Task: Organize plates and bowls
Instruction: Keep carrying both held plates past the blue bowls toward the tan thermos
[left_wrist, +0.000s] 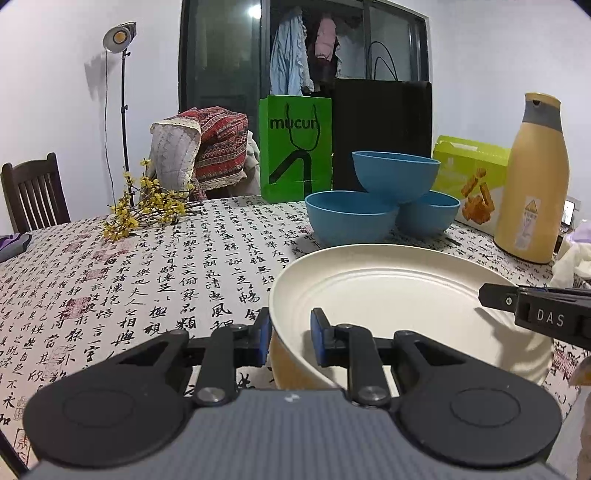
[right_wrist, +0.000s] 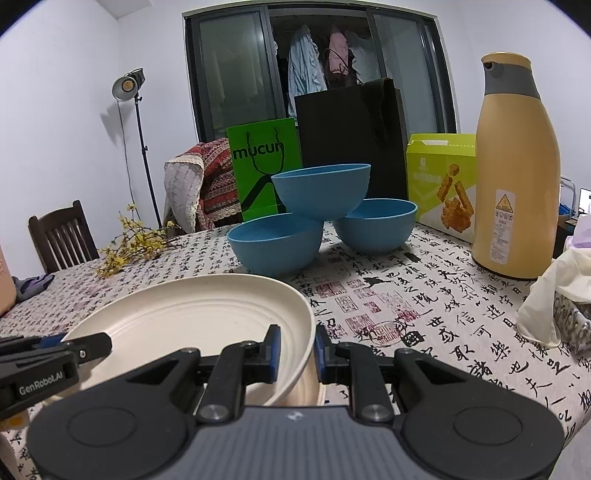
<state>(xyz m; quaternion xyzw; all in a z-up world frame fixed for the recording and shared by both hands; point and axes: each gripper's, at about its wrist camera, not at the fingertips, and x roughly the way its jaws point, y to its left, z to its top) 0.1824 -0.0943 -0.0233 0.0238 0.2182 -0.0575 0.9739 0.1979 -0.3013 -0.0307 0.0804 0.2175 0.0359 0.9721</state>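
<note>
Both grippers, left and right, clench opposite rims of the cream plate; blue bowls sit beyond.

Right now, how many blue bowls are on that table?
3. Two blue bowls sit side by side on the tablecloth, the left bowl and the right bowl; the third bowl rests on top across their rims. Others could be hidden behind them.
</note>
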